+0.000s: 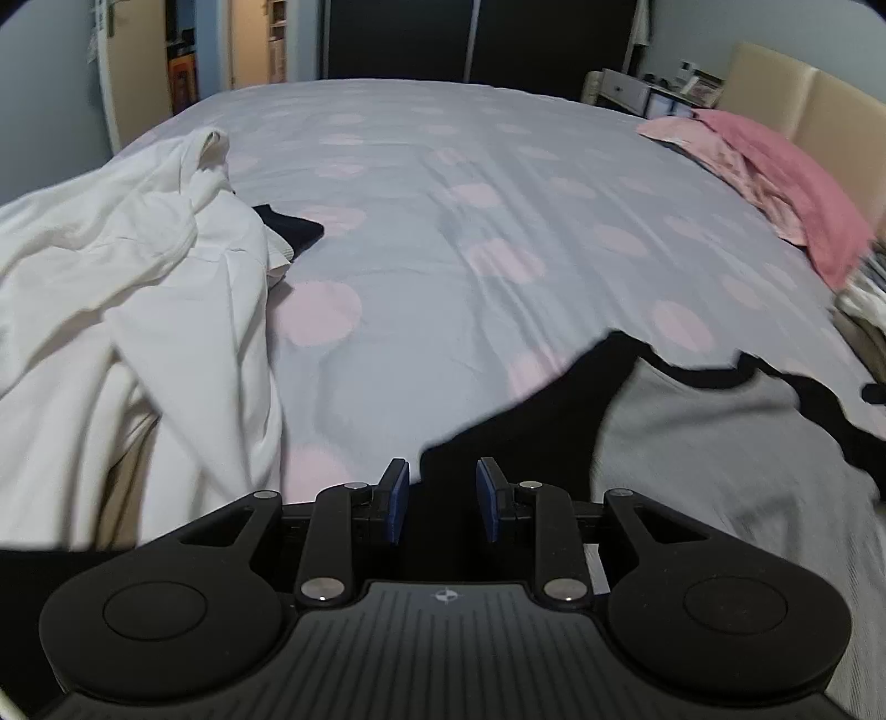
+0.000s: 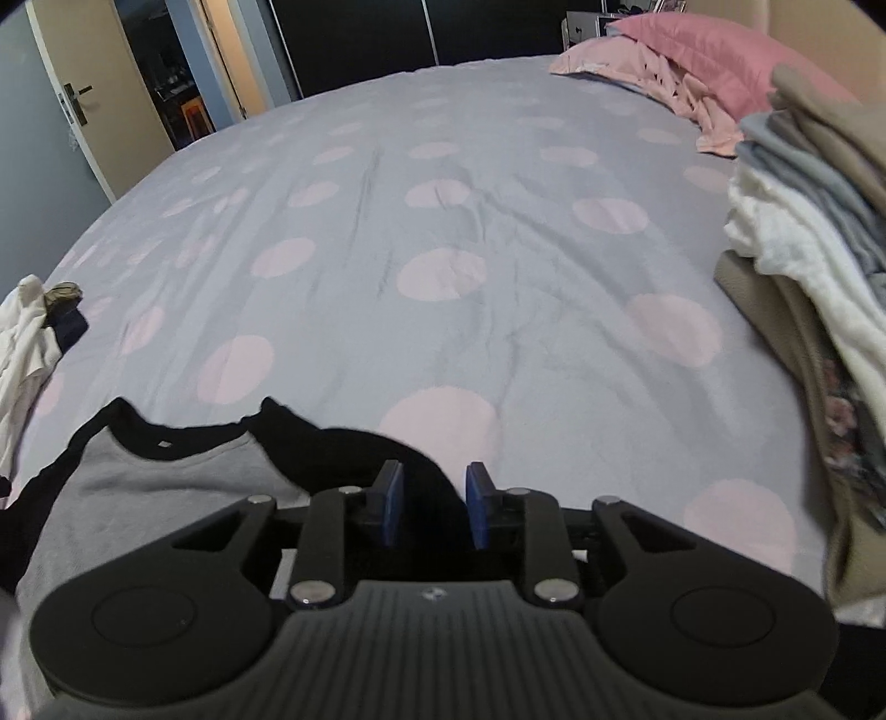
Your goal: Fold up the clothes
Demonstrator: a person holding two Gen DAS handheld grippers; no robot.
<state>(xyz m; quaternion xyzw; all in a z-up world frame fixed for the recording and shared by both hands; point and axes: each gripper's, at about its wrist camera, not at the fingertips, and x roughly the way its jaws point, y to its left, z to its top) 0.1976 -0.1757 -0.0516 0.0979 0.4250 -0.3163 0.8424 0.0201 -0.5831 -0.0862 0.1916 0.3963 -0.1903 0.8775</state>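
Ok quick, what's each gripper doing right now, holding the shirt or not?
Left gripper: open, above a black sleeve of the grey and black shirt, not pressing it.
Right gripper: open, above the shirt's other black sleeve, gripping nothing.

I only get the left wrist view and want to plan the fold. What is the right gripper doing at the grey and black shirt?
Observer: The right gripper is over a black sleeve part of the grey and black shirt. Its jaws are apart and the pads are not pressing the cloth.
Operator: My view blurs the collar. Which way does the neck lie?
Observer: In the right wrist view a small label shows just inside the black collar, on the shirt's far edge.
Operator: Is there a pile of finished items?
Observer: Yes, a stack of folded clothes stands at the right side of the bed, near the pink pillow.
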